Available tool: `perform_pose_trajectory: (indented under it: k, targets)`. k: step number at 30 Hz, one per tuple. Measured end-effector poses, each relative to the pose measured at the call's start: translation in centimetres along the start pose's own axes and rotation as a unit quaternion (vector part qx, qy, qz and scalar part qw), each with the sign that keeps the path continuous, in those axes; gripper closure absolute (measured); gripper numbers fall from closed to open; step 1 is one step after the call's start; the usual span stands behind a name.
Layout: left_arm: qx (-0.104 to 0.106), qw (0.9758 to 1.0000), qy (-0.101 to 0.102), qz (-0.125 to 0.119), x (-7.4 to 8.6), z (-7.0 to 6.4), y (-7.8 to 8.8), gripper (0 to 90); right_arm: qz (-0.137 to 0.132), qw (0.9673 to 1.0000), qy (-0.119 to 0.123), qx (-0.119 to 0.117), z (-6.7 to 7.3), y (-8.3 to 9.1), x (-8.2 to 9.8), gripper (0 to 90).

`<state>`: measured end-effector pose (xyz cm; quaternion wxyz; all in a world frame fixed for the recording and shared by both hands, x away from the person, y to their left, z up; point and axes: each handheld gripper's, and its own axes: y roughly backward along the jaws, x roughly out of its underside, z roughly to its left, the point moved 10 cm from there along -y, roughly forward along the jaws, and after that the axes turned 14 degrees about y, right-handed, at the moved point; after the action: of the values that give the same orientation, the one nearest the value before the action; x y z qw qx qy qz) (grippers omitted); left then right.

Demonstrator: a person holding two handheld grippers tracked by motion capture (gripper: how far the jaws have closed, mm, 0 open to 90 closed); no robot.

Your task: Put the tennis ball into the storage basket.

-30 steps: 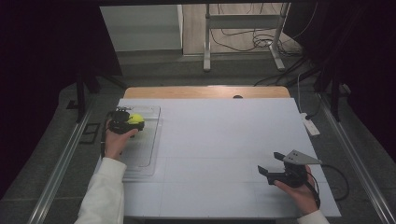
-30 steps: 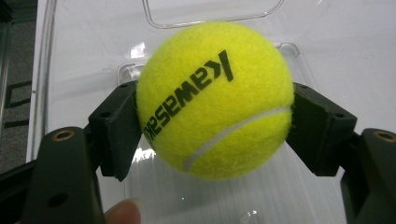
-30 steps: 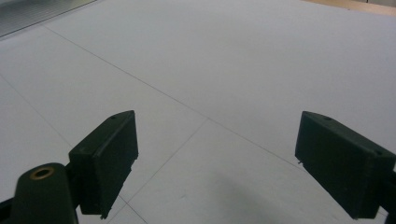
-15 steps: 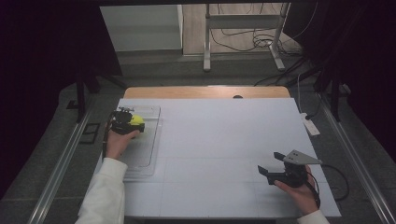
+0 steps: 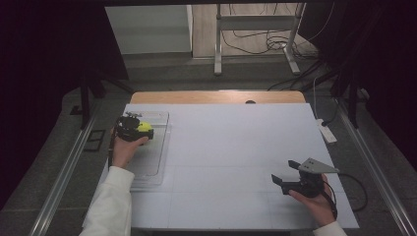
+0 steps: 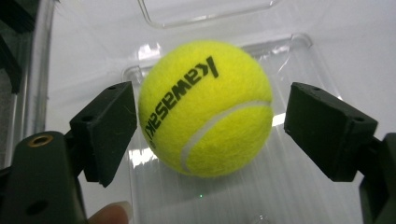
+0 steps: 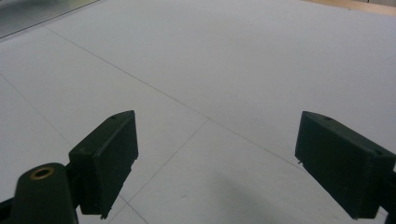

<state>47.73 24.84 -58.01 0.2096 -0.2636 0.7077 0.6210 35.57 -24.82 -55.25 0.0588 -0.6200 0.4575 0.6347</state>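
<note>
A yellow ball (image 6: 205, 108) was seen lying in a clear tray (image 5: 150, 162) at the left side of the white bench (image 5: 236, 147). The left gripper (image 6: 205, 135) was held over the far end of that tray, and its jaws had just been opening; the ball lay between them. In the left gripper view a gap was visible between the ball and the right-hand jaw, while the left-hand jaw stood just beside the ball, and contact there could not be told. Black lettering and a white seam were shown on the ball. In the high view the ball (image 5: 144, 127) was seen just beside the left gripper (image 5: 129, 129), near the tray's far end.

The right gripper (image 5: 285, 177) was held at the near right part of the bench, well apart from the tray. Its jaws were spread wide over bare white surface, with nothing between them
</note>
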Motion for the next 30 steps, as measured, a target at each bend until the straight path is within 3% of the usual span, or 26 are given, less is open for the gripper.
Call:
perform_pose_trajectory:
  k: [6,17,23,30]
  targets:
    - [0.002,0.9999,0.002,-0.014,-0.4,-0.2,0.5,16.2,0.000,1.0000,0.000,0.000,0.0,0.0,0.0,13.3]
    - [0.032,0.9987,0.010,-0.040,-1.0,-0.5,1.8,16.1,-0.003,1.0000,-0.001,0.000,0.0,0.1,-0.1,13.4]
    - [0.068,0.9965,0.014,-0.047,-1.0,-1.2,2.6,16.3,-0.005,1.0000,-0.006,0.000,-0.3,0.0,-0.1,13.4]
    - [0.110,0.9919,0.020,-0.061,-1.2,-1.8,3.9,16.4,-0.007,0.9999,-0.011,-0.002,-0.6,-0.1,0.0,13.4]
